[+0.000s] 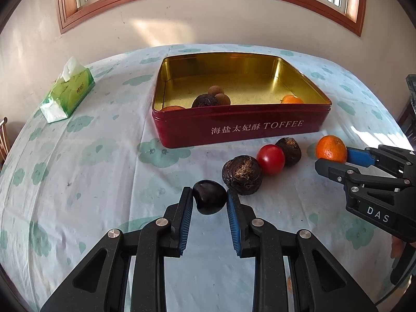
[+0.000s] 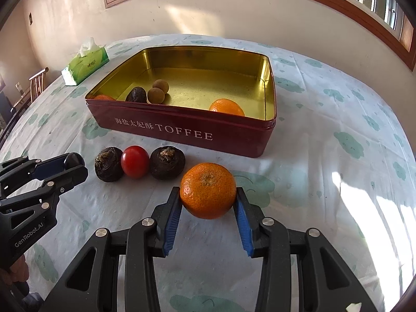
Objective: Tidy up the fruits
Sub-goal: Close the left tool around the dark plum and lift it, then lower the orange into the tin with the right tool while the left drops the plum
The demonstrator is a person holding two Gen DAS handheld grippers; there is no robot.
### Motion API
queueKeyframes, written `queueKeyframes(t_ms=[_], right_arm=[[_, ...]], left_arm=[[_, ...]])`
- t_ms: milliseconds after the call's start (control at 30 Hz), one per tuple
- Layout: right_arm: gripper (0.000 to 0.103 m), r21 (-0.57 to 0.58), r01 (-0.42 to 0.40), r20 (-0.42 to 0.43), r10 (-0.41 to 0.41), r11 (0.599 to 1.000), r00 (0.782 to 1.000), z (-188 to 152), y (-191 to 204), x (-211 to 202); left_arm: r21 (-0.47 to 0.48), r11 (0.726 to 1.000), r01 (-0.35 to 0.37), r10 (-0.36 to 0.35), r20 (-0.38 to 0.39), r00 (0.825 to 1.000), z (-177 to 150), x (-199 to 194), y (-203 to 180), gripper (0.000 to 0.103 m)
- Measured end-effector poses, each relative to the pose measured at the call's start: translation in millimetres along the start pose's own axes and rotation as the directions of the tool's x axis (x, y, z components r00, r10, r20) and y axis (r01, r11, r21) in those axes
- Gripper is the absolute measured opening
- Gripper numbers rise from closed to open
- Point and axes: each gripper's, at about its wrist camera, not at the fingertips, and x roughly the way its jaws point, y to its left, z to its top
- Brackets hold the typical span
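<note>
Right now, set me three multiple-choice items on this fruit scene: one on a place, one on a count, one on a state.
1. Where is the tissue pack?
A. inside the tin
B. on the table, left of the tin
C. in the right gripper

2. How many items lie loose on the cloth between the two grippers?
A. three
B. one
C. six

3. What does the left gripper have between its fingers?
A. nothing
B. the tangerine
C. a dark chestnut

Answers:
1 B, it sits on the cloth left of the red toffee tin.
2 A, two water chestnuts flank a red tomato.
3 C, the chestnut sits between its pads; the right gripper has the tangerine.
</note>
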Motion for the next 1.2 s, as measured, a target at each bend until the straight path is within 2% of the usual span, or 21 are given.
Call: queueKeyframes(t_ms=[600, 933, 1200], right_arm=[[0.037, -0.015, -0.01, 0.055, 0.011, 1.0, 0.998, 13, 1, -22], [0.037, 0.004, -0.007, 0.107, 0.007, 1.0, 0.994, 37, -9, -32], [0.037, -0.003, 0.003, 0.115, -0.003, 1.0, 0.993, 53, -14, -27]], left_arm=[[-0.01, 1.0, -0.006, 0.006, 0.055, 0.998, 18, -19, 6, 0.028], [-0.015, 1.0, -0.013, 0.015, 0.116, 0.993, 45, -28, 14, 0.028], [-0.009, 1.0, -0.014, 0.015, 0.125, 0.992, 68, -19, 18, 0.028]])
